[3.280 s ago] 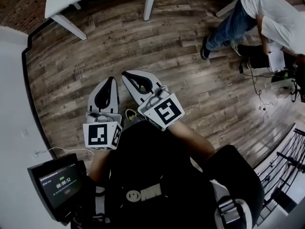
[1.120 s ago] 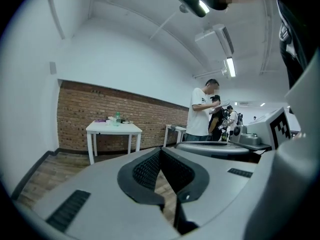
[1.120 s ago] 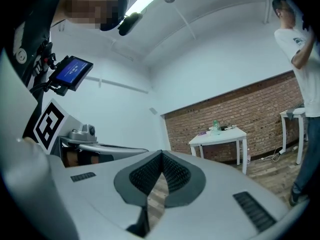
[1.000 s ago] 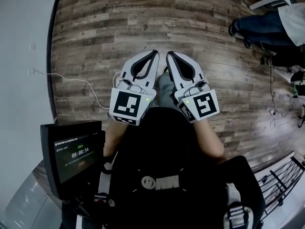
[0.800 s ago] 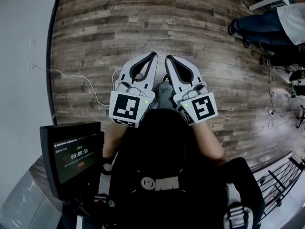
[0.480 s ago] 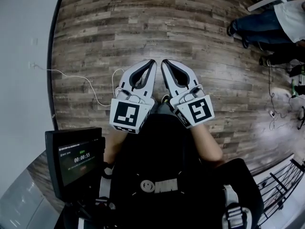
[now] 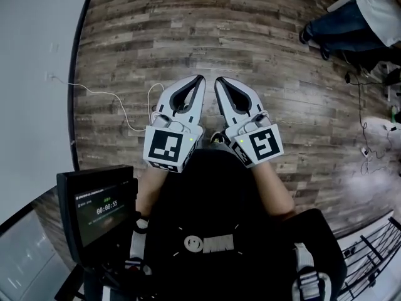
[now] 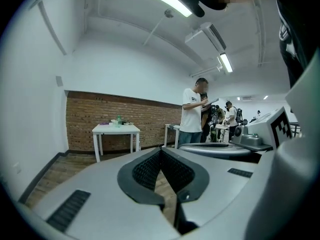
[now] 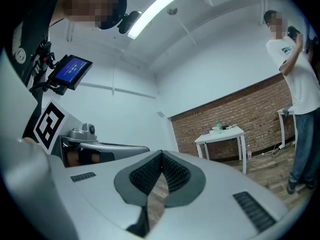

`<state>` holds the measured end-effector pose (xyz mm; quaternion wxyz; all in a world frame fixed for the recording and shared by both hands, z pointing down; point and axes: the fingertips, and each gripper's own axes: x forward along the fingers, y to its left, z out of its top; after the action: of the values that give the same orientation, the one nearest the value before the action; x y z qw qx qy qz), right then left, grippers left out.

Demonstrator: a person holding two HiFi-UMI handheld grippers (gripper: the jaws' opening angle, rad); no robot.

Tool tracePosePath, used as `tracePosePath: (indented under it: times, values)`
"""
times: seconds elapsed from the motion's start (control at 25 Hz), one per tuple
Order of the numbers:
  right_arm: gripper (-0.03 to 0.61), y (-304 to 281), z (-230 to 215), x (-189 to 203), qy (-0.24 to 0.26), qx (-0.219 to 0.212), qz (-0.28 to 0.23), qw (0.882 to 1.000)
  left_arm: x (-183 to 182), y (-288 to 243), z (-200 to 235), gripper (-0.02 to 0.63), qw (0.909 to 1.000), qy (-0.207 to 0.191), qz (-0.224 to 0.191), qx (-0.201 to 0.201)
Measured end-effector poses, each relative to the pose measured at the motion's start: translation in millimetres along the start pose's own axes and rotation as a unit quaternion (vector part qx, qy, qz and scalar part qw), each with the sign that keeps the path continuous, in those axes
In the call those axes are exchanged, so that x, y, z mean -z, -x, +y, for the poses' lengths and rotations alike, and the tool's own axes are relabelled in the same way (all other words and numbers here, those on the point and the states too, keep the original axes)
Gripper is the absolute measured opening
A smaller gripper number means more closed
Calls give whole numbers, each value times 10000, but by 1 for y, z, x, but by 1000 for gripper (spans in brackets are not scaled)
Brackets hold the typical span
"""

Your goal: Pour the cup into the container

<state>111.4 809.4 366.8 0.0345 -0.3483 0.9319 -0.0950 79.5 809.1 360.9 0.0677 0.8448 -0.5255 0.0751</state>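
Left gripper (image 7: pixel 199 80) and right gripper (image 7: pixel 220 82) were both empty, fingers pressed together. Small items, too distant to identify, stood on a white worktop (image 8: pixel 116 129) well beyond them.

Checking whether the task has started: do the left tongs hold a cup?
No, the left tongs are shut tip to tip with nothing between them.

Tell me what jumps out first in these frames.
The two white grippers grab the eye: left gripper and right gripper side by side over the wooden floor at the head view's middle, both shut on nothing. Next comes the lit screen at lower left, then, in the left gripper view, a white table against the brick wall with a person in a white shirt to its right.
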Motion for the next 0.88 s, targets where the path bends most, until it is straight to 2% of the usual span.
tracePosePath:
  times: [0.08, 0.24, 0.48, 0.88]
  values:
    - [0, 14, 2, 3, -40, 4, -12, 10000, 2, 7, -13, 3, 10000, -47, 23, -23]
    - [0, 10, 8, 9, -83, 20, 148, 9999, 3, 12, -5, 3, 9998, 106, 152, -50]
    - [0, 13, 16, 7, -63, -5, 321, 9995, -2, 17, -11, 3, 9999, 84, 149, 9]
    - [0, 19, 17, -3, -7, 6, 236, 9997, -1, 22, -22, 3, 9997, 176, 124, 67]
